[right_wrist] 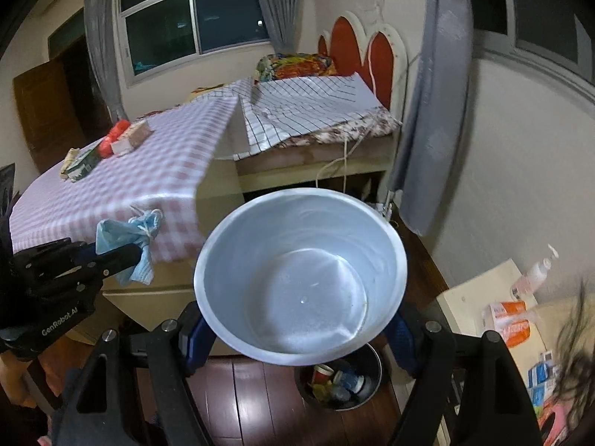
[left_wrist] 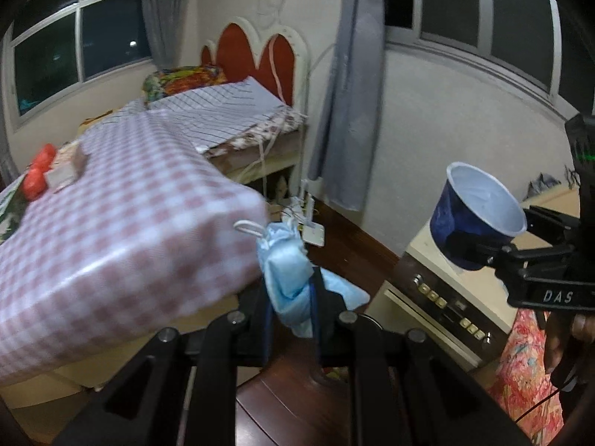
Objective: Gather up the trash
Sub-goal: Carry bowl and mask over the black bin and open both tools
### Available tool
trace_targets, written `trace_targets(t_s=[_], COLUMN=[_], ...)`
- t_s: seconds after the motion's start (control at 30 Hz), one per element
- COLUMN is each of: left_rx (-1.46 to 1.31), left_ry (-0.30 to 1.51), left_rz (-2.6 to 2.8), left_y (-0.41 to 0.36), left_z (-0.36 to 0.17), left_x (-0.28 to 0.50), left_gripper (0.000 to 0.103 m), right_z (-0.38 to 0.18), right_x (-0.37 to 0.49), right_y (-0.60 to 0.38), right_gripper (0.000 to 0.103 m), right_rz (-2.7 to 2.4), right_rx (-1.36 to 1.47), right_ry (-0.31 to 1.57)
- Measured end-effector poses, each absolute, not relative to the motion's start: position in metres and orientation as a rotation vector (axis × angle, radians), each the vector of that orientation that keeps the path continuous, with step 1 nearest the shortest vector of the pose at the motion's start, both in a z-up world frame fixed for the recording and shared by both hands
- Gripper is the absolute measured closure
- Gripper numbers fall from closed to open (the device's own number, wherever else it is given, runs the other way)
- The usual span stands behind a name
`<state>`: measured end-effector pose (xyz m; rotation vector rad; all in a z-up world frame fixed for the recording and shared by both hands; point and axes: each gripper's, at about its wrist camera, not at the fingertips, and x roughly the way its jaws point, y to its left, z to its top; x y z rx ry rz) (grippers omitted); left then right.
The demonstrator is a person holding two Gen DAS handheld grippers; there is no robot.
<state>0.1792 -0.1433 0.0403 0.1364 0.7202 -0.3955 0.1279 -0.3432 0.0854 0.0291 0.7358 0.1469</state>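
The left gripper point(left_wrist: 290, 297) is clamped on a crumpled blue face mask point(left_wrist: 288, 271), held in the air just off the corner of a table with a pink checked cloth point(left_wrist: 122, 223). The right gripper point(right_wrist: 297, 329) grips an empty blue paper cup point(right_wrist: 301, 278), also aloft. At 6 o'clock under the cup, a dark trash bin point(right_wrist: 340, 381) of rubbish stands on the wood floor point(right_wrist: 253, 401). A bed point(right_wrist: 316, 111) lies at 12 o'clock.

Mask point(left_wrist: 286, 271) in left gripper point(left_wrist: 290, 297), beside table point(right_wrist: 122, 186) corner. Cup point(right_wrist: 301, 278) in right gripper point(right_wrist: 297, 334), above bin point(right_wrist: 372, 364) on floor. Bed point(right_wrist: 316, 111) behind table.
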Motion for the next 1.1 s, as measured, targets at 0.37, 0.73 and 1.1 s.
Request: trace_targets(t_s=[0.37, 0.73, 1.1], left_rx=[0.187, 0.254, 0.257], left_ry=[0.827, 0.982, 1.124], left_rz=[-0.477, -0.526, -0.585], left_y=[-0.194, -0.235, -0.254], left_z=[-0.019, -0.1, -0.18], left_x=[0.195, 0.214, 0.229], left_gripper=[0.085, 0.085, 0.085], right_z=[0.025, -0.067, -0.165], right_x=[0.128, 0.138, 0.155], right_y=[-0.379, -0.41, -0.423], right_gripper=[0.024, 0.024, 0.024], right_rz=[0.125, 0.128, 0.168], right_rx=[0.063, 0.078, 0.056], right_ry=[0.814, 0.937, 1.055])
